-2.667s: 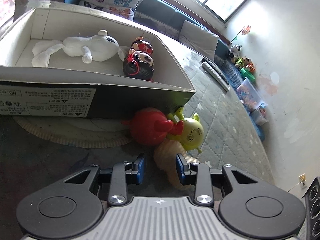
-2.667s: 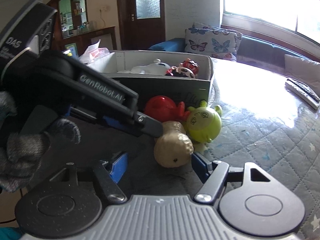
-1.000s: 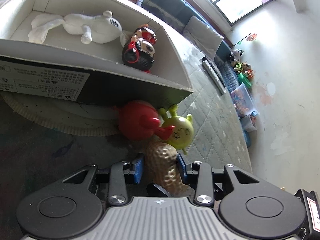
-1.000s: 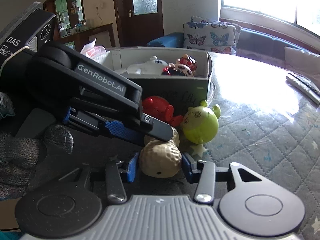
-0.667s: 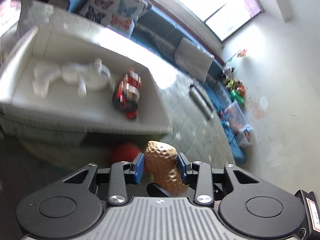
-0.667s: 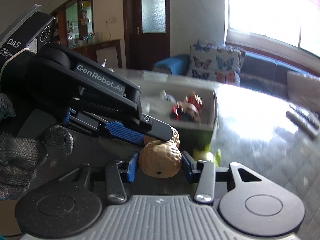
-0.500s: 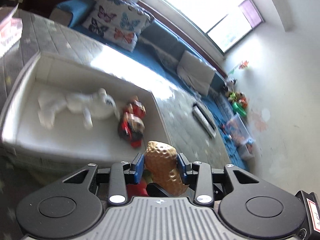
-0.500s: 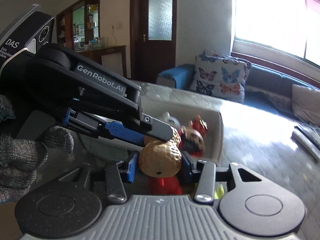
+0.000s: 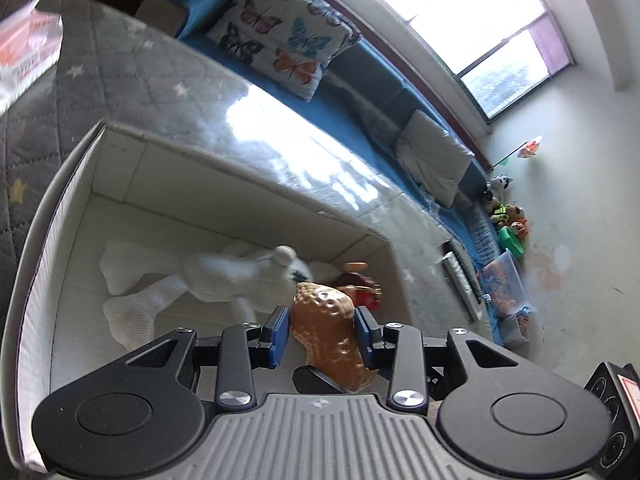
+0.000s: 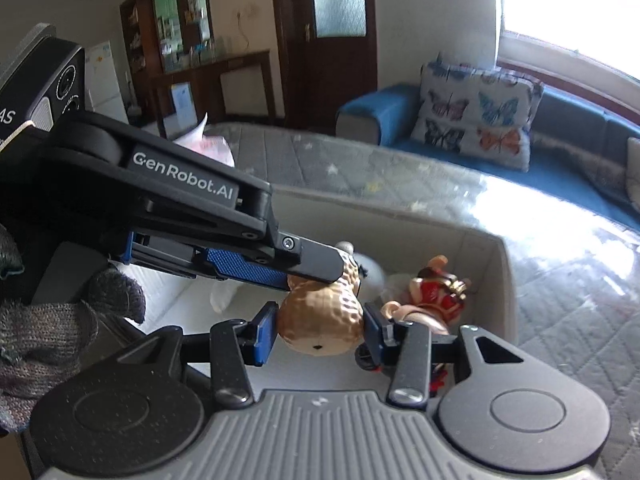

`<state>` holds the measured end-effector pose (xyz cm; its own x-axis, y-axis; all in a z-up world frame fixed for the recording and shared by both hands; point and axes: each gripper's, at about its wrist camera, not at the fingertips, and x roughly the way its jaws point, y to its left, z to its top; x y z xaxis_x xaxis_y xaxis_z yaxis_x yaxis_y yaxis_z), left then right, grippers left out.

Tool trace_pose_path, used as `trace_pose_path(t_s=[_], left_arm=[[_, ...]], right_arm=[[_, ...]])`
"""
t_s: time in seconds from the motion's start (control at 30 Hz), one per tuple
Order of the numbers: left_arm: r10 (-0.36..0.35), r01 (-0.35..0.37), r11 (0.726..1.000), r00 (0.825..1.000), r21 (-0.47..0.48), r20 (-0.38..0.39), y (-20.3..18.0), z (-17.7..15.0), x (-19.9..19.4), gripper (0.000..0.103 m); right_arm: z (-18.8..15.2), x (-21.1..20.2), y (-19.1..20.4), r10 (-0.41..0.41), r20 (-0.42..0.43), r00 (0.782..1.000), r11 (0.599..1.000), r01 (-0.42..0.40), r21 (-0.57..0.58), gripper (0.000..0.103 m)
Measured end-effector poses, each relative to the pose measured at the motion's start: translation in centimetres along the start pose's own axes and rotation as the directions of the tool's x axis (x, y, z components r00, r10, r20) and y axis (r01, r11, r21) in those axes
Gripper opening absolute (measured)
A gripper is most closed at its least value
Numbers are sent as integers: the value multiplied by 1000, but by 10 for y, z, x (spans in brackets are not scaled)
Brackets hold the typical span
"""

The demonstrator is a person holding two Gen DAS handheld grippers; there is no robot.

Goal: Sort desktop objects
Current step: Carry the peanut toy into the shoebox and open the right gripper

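Observation:
A tan, dimpled peanut toy hangs in the air over the inside of a white cardboard box. My left gripper grips its far end; the blue pads press on it and the jaws are closing a little. My right gripper is shut on the near, rounder end of the peanut toy. In the right wrist view, a left gripper finger reaches in from the left onto the peanut. In the box lie a white plush animal and a red-and-black doll.
The box stands on a grey quilted table cover. A gloved hand holds the left gripper. A tissue pack lies at far left, a remote to the right. Behind are a butterfly cushion and a blue sofa.
Both grippers have lifted the peanut off the table and carried it over the box. The red and green toys beside it have dropped out of view.

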<state>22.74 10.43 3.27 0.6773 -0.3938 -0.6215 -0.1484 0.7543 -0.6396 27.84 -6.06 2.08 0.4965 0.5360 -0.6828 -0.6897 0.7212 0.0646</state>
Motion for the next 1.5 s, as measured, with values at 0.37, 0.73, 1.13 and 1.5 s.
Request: trace_pose_path(t_s=[0.37, 0.73, 1.13, 1.5], left_arm=[[-15, 14, 999, 1000, -30, -24, 15, -4, 13, 38], [0, -1, 1000, 999, -13, -36, 14, -7, 20, 39], [8, -9, 1000, 999, -21, -45, 16, -6, 20, 39], [22, -22, 1000, 999, -10, -27, 16, -7, 12, 38]], right_arm=[[-8, 18, 9, -24, -57, 998, 999, 21, -50, 46], [-10, 15, 8, -19, -57, 998, 999, 17, -31, 51], [-12, 15, 8, -14, -75, 997, 1000, 13, -16, 51], [-13, 14, 12, -8, -73, 997, 1000, 7, -14, 51]])
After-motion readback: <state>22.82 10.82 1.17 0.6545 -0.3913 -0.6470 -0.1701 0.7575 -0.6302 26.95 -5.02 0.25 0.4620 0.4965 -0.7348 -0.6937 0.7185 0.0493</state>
